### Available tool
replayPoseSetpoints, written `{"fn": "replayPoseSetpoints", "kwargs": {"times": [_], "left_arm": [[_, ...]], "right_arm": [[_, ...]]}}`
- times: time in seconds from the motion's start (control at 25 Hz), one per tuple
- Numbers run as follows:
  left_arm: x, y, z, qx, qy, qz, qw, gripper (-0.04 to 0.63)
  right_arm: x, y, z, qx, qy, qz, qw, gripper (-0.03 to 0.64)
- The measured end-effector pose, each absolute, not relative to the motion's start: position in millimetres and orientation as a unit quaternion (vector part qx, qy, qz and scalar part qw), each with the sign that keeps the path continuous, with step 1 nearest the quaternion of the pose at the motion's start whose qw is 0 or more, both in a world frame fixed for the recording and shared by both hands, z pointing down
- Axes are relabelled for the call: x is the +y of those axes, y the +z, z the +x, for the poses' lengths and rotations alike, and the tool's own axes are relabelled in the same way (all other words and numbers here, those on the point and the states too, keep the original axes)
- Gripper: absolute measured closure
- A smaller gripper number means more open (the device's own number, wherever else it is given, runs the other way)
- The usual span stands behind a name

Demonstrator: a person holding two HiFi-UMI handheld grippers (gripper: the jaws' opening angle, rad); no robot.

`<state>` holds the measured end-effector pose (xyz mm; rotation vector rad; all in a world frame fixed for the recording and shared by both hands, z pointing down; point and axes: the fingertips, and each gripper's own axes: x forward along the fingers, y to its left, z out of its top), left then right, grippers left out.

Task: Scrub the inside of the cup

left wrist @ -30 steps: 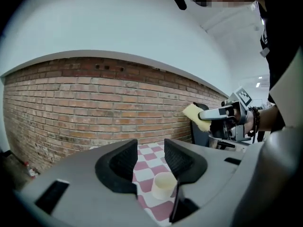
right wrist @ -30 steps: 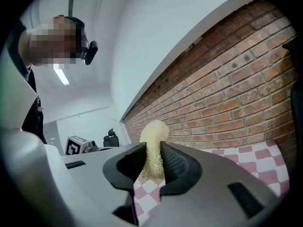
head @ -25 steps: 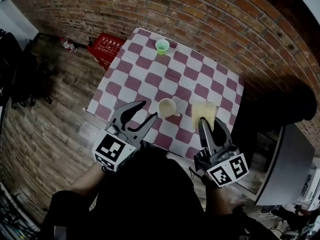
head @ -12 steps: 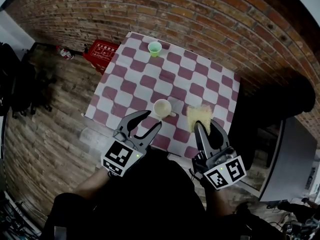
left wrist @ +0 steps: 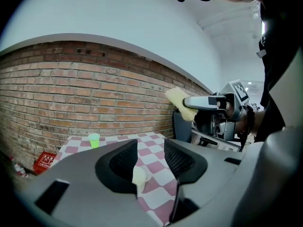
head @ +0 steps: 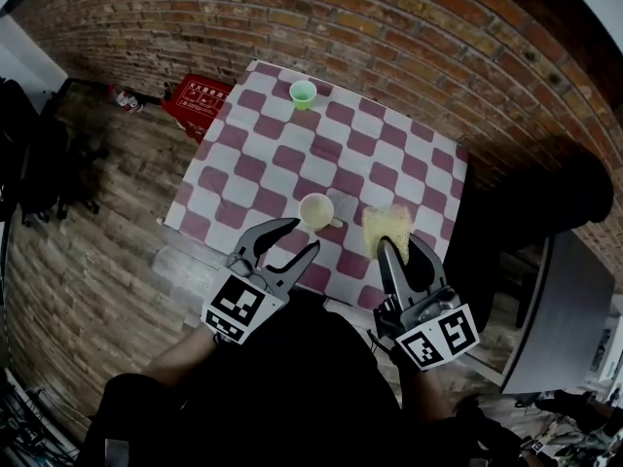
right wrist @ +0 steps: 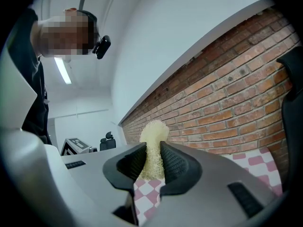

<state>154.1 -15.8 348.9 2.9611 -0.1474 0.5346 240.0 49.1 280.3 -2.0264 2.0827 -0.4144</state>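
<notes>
A cream cup (head: 316, 210) with a handle stands upright near the front of the checkered table (head: 282, 154); in the left gripper view the cup (left wrist: 139, 176) shows between the jaws, farther off. My left gripper (head: 286, 237) is open and empty, just short of the cup on its near left. My right gripper (head: 398, 244) is shut on a yellow loofah sponge (head: 387, 224), held to the right of the cup. The sponge (right wrist: 152, 148) stands up between the jaws in the right gripper view. The sponge (left wrist: 179, 101) also appears at upper right in the left gripper view.
A small green cup (head: 304, 93) stands at the table's far edge; the green cup (left wrist: 94, 139) shows again in the left gripper view. A red crate (head: 200, 101) sits on the wooden floor left of the table. A brick wall (head: 409, 37) runs behind it.
Both grippers have drawn back slightly toward me from the cup. The right one has kept the sponge. The head view shifted a little.
</notes>
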Motion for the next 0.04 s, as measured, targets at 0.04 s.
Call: {"fn": "replayPoseSetpoints", "kwargs": {"times": [0.04], "left_arm": [[-15.7, 349.8, 155.1, -0.048, 0.178, 0.981, 0.065, 0.410]], "right_arm": [[48.6, 280.5, 240.4, 0.706, -0.140, -0.687, 0.102, 0.520]]}}
